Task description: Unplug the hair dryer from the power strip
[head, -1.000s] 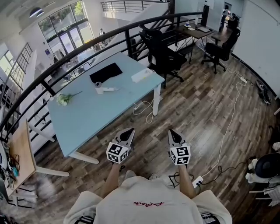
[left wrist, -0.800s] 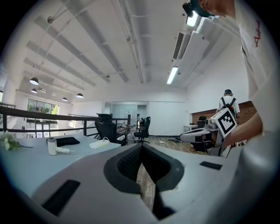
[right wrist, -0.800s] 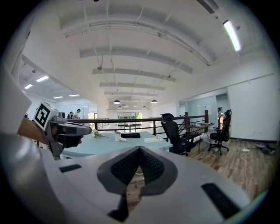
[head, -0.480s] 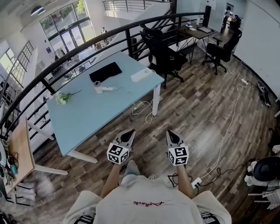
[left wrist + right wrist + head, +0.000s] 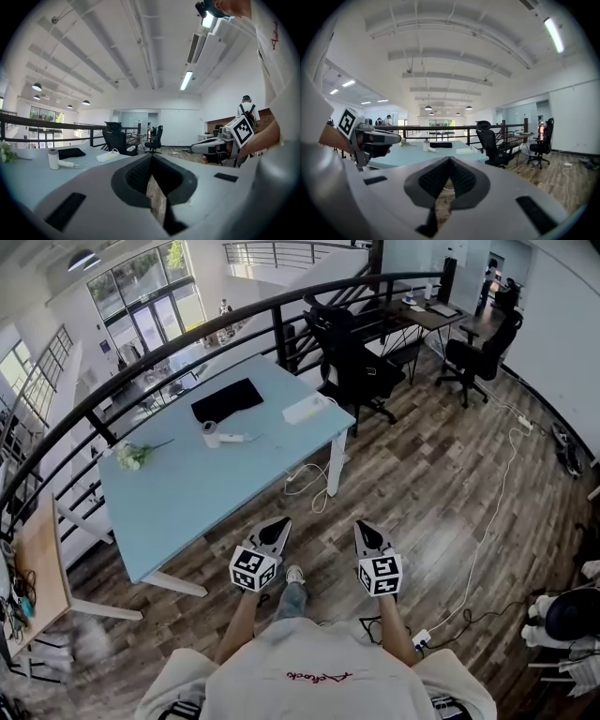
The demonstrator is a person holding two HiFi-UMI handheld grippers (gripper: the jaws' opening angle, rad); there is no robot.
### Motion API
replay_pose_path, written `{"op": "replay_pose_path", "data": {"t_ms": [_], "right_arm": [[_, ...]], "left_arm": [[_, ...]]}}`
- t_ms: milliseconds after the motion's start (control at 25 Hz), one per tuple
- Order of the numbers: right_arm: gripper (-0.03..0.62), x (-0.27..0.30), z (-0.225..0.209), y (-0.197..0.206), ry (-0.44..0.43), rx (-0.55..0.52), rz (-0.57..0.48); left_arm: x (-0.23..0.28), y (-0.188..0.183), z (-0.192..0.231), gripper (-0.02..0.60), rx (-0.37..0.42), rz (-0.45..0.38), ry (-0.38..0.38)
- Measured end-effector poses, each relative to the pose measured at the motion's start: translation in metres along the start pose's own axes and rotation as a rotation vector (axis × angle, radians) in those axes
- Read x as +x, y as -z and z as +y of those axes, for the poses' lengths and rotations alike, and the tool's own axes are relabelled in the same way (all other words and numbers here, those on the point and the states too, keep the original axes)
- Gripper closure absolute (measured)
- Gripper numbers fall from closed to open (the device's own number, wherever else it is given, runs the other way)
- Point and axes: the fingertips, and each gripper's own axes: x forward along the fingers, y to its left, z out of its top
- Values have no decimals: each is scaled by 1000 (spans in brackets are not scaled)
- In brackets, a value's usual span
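Note:
A white hair dryer [image 5: 214, 434] lies on the light blue table [image 5: 187, 493], and shows small in the left gripper view [image 5: 55, 159] and the right gripper view [image 5: 427, 146]. The white power strip [image 5: 307, 409] sits near the table's far right corner [image 5: 111, 156] [image 5: 464, 151]. Its cord [image 5: 305, 476] hangs to the floor. My left gripper [image 5: 277, 523] and right gripper [image 5: 365, 527] are both shut and empty, held side by side over the wooden floor, short of the table's near edge. In each gripper view the jaws [image 5: 152, 163] [image 5: 449, 165] meet with nothing between them.
A black mat [image 5: 227, 398] and a small bunch of flowers [image 5: 134, 455] also lie on the table. A curved black railing [image 5: 169, 343] runs behind it. Black office chairs [image 5: 352, 362] stand to the right. A white cable [image 5: 487, 521] runs across the floor.
The person has stepped a little toward the table, carrying both shut grippers forward. A foot now shows between the grippers.

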Motion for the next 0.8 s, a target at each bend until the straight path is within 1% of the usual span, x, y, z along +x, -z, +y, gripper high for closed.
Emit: {"op": "replay_pose_path", "data": {"t_ms": [320, 640, 800], "right_arm": [[577, 53, -9, -8, -2, -12, 13], [577, 124, -28, -15, -5, -24, 32], [577, 159, -41, -30, 9, -27, 27]], "left_arm": [[34, -1, 43, 575, -14, -4, 9], [87, -1, 99, 575, -24, -3, 22], [113, -10, 127, 575, -28, -9, 35]]}}
